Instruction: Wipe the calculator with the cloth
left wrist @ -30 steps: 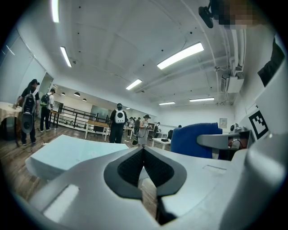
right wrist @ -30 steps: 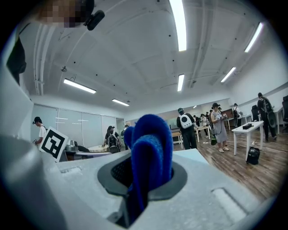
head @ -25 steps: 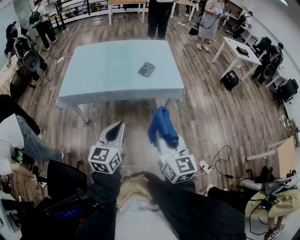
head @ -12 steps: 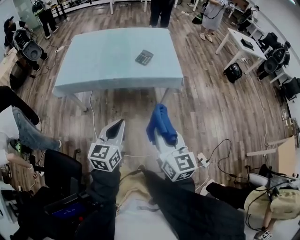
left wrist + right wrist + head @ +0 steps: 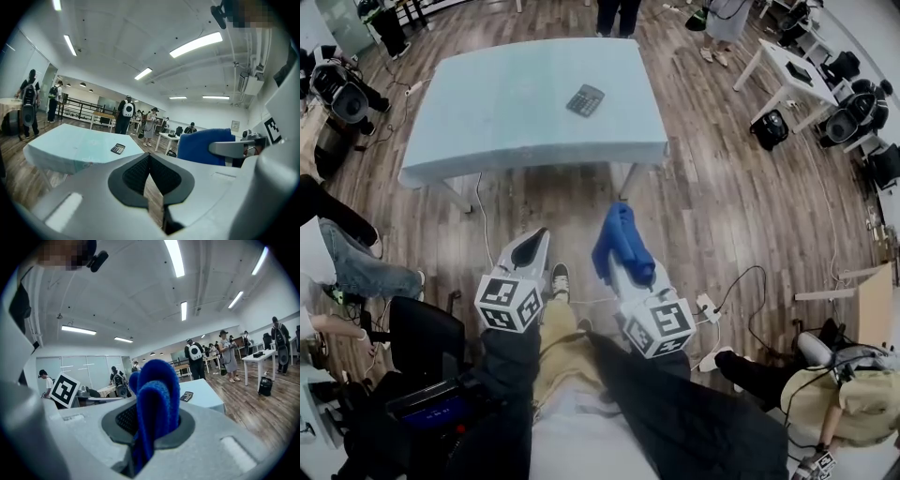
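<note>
A dark calculator (image 5: 584,99) lies on the pale blue table (image 5: 506,112), right of its middle; it also shows small as the calculator (image 5: 117,148) in the left gripper view and the calculator (image 5: 186,396) in the right gripper view. Both grippers hang over the wooden floor, well short of the table's near edge. My right gripper (image 5: 617,251) is shut on a folded blue cloth (image 5: 621,244), which bulges from the jaws as the cloth (image 5: 154,404). My left gripper (image 5: 528,253) is shut with nothing in it, its dark pads (image 5: 140,173) meeting.
Wooden floor lies between me and the table. A person's shoe (image 5: 559,279) shows between the grippers. Cables (image 5: 741,300) run on the floor at the right. A white desk (image 5: 783,70) and bags stand at the far right; seated people and gear crowd the left edge.
The table and calculator have shifted up and away in the head view as the view tilts down. A shoe has come into sight between the grippers. Both grippers hold the same state.
</note>
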